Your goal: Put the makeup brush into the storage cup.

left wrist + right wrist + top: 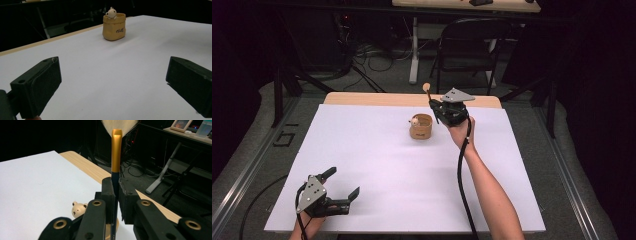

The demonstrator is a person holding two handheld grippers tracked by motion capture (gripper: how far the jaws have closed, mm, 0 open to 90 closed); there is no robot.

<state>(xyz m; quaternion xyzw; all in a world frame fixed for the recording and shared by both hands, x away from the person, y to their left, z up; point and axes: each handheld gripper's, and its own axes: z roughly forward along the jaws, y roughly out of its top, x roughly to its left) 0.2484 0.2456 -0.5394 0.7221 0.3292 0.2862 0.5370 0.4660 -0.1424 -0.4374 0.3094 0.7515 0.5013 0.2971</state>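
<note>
Above pot (421, 127) | right gripper (438, 106) jaws clamp brush (116, 155) upright | forearm outstretched

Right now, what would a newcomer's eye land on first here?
The right gripper, raised at the far edge of the white table, is shut on a makeup brush, bristles up. Just beside it stands a tan pouch-shaped holder with a small bear figure peeking over its rim.

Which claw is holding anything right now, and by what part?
Right claw grips a brush by its dark handle, just below the gold ferrule, bristles up. Left claw is open, holding nothing.
</note>
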